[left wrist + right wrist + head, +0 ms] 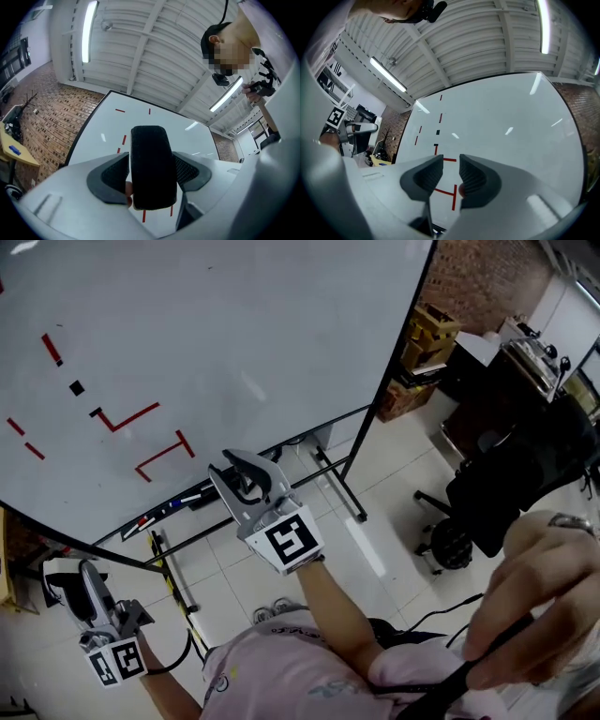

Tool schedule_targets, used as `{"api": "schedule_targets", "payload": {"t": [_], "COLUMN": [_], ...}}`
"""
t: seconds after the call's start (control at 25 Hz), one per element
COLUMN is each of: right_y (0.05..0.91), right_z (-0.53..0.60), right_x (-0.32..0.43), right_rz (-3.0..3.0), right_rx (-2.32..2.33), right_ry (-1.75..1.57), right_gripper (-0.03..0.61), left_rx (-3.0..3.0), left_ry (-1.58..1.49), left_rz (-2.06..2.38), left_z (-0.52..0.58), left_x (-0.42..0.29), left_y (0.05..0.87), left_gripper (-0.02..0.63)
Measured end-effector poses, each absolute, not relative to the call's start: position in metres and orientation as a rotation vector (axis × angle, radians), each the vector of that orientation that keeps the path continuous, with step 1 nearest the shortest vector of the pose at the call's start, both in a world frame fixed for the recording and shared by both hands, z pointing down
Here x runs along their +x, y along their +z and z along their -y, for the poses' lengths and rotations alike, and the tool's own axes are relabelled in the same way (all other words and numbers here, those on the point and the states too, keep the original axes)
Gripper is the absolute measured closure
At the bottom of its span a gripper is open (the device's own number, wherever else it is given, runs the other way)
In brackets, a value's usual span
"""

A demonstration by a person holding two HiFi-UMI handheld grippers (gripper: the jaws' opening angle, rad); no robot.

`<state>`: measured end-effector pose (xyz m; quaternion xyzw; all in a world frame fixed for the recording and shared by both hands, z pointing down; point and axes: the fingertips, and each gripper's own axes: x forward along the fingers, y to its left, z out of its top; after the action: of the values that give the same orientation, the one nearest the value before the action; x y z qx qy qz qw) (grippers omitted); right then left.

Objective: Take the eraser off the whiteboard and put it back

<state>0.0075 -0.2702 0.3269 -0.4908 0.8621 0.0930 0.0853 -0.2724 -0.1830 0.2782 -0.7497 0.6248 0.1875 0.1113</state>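
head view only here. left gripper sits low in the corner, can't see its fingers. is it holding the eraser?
Observer: Yes. In the left gripper view the left gripper has its fingers closed on the black eraser, which stands on end between them.
Operator: and the right one, anything in it?
Observer: Nothing. The right gripper view shows the right gripper with its fingers a narrow gap apart, and only the whiteboard and its red marks show through the gap.
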Motion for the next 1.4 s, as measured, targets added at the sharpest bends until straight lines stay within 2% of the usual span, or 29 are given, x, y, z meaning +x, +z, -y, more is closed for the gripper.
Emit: {"api": "schedule_targets", "payload": {"t": [0.68, 1.4], "right_y": [0.327, 0.328], "right_z": [0.267, 0.270], "right_x": [0.014, -0.011], "right_rz": [-2.538, -2.548], "right_rx": [-1.481, -1.474], "right_ry": [0.279, 0.273], "right_gripper": [0.479, 0.479], "left_rx": [-2.229, -2.221], "left_ry": [0.577, 0.608], "left_rz": [-1.790, -1.794], "left_z": [0.183, 0.181], "left_x": [-0.267, -0.294], "left_y": [0.272, 0.271], "left_gripper": [0.324, 0.324]}}
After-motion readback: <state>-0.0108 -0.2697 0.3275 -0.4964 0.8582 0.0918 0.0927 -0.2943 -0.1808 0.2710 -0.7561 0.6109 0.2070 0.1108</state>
